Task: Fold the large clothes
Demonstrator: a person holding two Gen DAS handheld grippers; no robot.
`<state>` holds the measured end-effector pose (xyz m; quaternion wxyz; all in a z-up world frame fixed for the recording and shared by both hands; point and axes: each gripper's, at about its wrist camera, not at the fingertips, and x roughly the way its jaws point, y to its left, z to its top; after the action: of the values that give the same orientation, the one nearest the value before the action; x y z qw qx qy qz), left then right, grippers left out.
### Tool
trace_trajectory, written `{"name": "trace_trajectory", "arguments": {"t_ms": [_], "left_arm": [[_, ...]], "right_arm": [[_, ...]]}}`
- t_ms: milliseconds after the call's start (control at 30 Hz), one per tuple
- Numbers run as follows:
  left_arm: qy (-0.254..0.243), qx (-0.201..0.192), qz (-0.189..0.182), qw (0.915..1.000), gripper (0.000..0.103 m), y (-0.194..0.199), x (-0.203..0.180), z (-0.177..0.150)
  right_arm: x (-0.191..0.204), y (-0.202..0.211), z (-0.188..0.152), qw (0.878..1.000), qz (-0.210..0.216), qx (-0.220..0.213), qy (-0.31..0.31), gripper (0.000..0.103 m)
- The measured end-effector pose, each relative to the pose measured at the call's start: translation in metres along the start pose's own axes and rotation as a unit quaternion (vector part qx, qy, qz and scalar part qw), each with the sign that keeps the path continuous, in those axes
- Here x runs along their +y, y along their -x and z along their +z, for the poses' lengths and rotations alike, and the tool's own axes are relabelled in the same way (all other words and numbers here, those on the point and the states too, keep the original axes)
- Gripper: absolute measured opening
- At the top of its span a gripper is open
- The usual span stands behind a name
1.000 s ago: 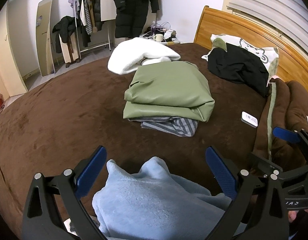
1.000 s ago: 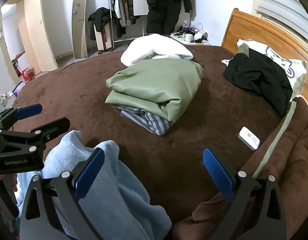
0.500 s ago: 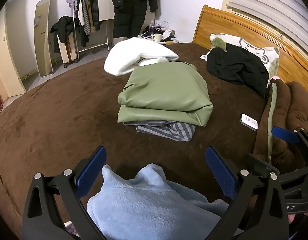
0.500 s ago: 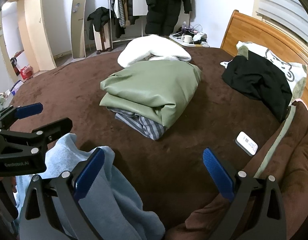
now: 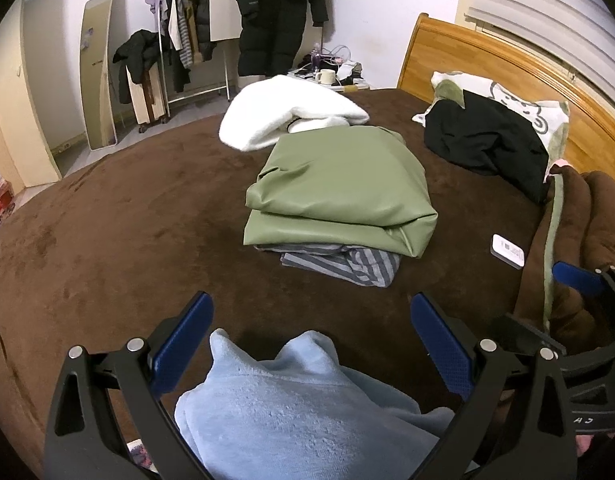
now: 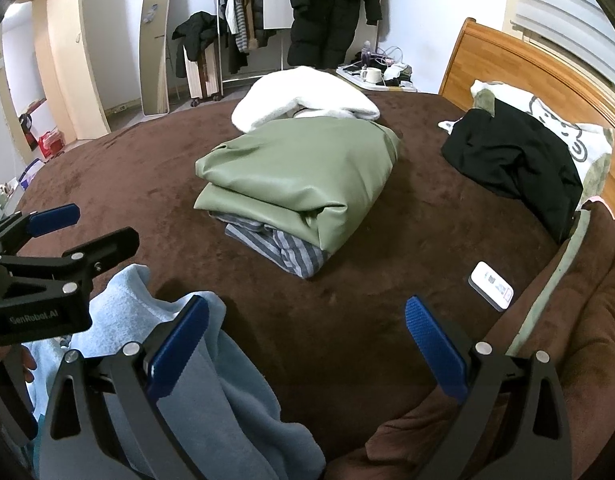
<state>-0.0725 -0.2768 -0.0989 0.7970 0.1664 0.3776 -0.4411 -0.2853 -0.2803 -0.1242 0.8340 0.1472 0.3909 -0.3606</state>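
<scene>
Both the left gripper (image 5: 311, 344) and right gripper (image 6: 307, 340) have jaws wide apart. The light blue fleece garment (image 5: 291, 412) lies bunched at the bed's (image 5: 107, 240) near edge, beneath them.

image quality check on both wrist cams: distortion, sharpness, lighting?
Left wrist: heavy fisheye, black corners, the headboard bows; the green jacket is sharp, with soft sheen, and the blue fleece is crisp between the open left gripper. Right wrist: same bowing; even indoor light, soft shadows under the fleece; no glare or blur around the open right gripper.
</scene>
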Motion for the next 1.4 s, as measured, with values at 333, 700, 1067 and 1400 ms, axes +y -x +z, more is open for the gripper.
{"name": "trace_trajectory", "arguments": {"t_ms": [333, 700, 1067, 1400], "left_arm": [[0.007, -0.005, -0.013, 0.9999, 0.096, -0.001, -0.0004, -0.0032], [-0.003, -0.006, -0.01, 0.9999, 0.096, 0.0012, -0.0031, -0.0049], [-0.005, -0.005, -0.011, 0.9999, 0.096, 0.0024, -0.0049, -0.0048], [-0.004, -0.005, -0.01, 0.9999, 0.096, 0.0036, -0.0038, -0.0047]], "right_arm": [[0.0007, 0.0004, -0.0028, 1.0, 0.0, 0.0, 0.001, 0.097], [0.0011, -0.0009, -0.0051, 1.0, -0.001, 0.002, 0.002, 0.097], [0.0005, -0.0017, -0.0045, 1.0, -0.002, 0.002, 0.004, 0.097], [0.0022, -0.0011, -0.0043, 1.0, -0.001, 0.002, 0.003, 0.097]]}}
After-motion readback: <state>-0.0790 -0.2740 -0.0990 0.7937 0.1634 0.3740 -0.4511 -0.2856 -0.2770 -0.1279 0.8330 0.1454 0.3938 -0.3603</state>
